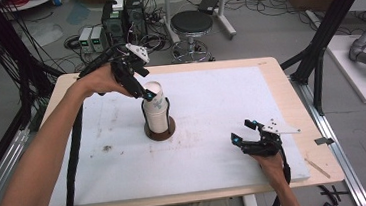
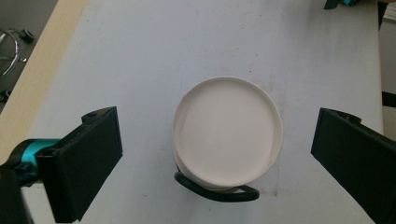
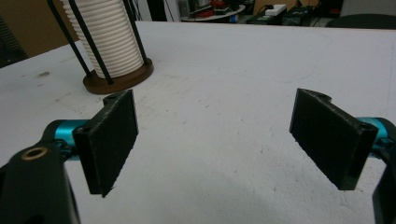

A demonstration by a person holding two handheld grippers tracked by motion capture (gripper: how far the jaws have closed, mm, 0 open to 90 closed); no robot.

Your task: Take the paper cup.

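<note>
A stack of white paper cups (image 1: 155, 105) stands upright in a black wire holder on a round brown base (image 1: 160, 131), left of the mat's middle. My left gripper (image 1: 145, 89) hovers at the top of the stack, open. In the left gripper view the top cup's rim (image 2: 227, 133) lies between the wide-apart jaws of that gripper (image 2: 218, 135), touching neither, with a wire loop (image 2: 217, 192) below it. My right gripper (image 1: 242, 131) rests low near the front right, open and holding nothing. The right gripper view shows its jaws (image 3: 215, 112) apart, with the ribbed cup stack (image 3: 109, 37) and base (image 3: 119, 80) far left.
A white mat (image 1: 211, 105) covers most of the wooden table (image 1: 291, 98). A black stool (image 1: 191, 24), computer boxes (image 1: 123, 18) and cables stand on the floor behind. Black frame posts (image 1: 318, 66) rise at the right; a thin stick (image 1: 317, 167) lies at the front right corner.
</note>
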